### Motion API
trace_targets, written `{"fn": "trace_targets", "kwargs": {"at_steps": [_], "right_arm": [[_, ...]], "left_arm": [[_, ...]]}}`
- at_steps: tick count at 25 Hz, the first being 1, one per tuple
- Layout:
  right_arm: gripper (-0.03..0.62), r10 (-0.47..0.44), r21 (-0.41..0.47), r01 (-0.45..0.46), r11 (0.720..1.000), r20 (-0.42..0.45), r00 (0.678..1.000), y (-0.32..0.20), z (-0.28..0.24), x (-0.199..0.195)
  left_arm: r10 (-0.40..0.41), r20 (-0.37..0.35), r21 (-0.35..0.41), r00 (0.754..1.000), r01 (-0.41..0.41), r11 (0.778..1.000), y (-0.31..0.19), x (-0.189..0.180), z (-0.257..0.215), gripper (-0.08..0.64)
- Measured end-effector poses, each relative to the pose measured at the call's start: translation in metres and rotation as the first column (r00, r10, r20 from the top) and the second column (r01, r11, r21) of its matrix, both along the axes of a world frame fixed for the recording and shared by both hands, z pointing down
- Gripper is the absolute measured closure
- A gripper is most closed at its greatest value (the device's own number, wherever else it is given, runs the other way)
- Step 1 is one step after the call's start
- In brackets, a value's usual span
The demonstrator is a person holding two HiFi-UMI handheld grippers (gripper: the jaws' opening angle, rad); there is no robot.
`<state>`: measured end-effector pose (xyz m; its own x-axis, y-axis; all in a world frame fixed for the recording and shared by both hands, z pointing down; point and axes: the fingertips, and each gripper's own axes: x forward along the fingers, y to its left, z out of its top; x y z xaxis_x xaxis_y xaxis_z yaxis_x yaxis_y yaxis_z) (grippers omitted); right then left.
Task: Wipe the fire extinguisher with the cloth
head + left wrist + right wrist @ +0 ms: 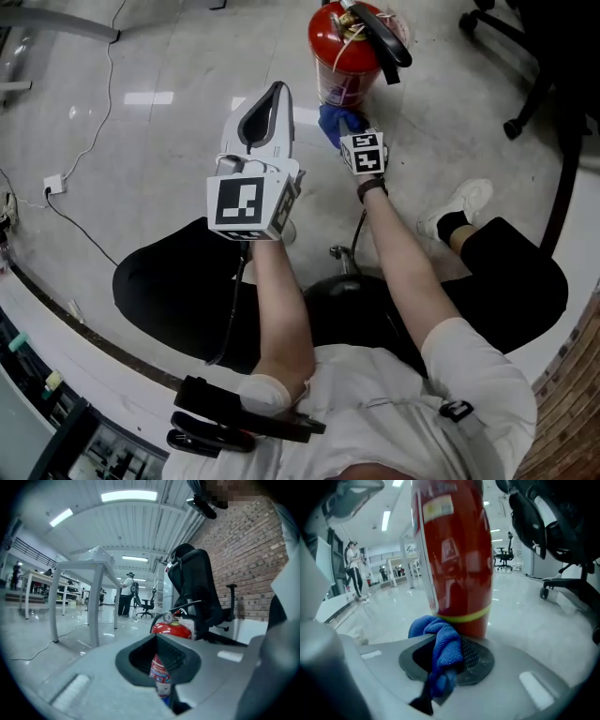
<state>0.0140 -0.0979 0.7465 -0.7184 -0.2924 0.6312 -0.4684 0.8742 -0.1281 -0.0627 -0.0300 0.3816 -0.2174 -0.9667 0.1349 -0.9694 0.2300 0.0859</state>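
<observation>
A red fire extinguisher (345, 49) with a black handle stands on the pale floor at the top of the head view. My right gripper (341, 127) is shut on a blue cloth (332, 120) and holds it against the extinguisher's lower body. In the right gripper view the cloth (443, 651) bunches between the jaws of the right gripper (446, 663), touching the red cylinder (454, 550) just above its yellow band. My left gripper (274, 92) hovers to the extinguisher's left, shut and holding nothing. The left gripper (161, 670) points toward the extinguisher (171, 629), clear of it.
A black office chair (530, 56) stands right of the extinguisher and shows behind it (194, 583) in the left gripper view. A cable and socket (53, 184) lie on the floor at left. The person's shoe (464, 202) rests nearby. A white table (89, 569) stands beyond.
</observation>
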Motion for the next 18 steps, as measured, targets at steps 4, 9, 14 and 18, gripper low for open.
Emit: {"fn": "trace_targets", "kwargs": {"at_steps": [4, 9, 14, 18], "right_arm": [[0.525, 0.047, 0.068, -0.064, 0.996, 0.224, 0.974, 0.006, -0.113, 0.01], [0.525, -0.099, 0.275, -0.069, 0.959, 0.554, 0.826, 0.002, -0.3, 0.025], [0.523, -0.133, 0.292, -0.061, 0.954, 0.6, 0.789, -0.006, -0.344, 0.025], [0.527, -0.112, 0.259, -0.079, 0.963, 0.645, 0.756, -0.025, -0.331, 0.012]], "left_arm": [[-0.088, -0.004, 0.016, 0.996, 0.088, 0.996, 0.013, 0.006, -0.018, 0.56], [-0.189, -0.013, 0.083, 0.982, 0.19, 0.978, 0.025, 0.019, -0.049, 0.56], [-0.228, -0.032, 0.104, 0.973, 0.23, 0.968, 0.035, 0.051, -0.056, 0.56], [-0.195, -0.012, 0.092, 0.981, 0.196, 0.976, 0.028, 0.073, -0.049, 0.56]]}}
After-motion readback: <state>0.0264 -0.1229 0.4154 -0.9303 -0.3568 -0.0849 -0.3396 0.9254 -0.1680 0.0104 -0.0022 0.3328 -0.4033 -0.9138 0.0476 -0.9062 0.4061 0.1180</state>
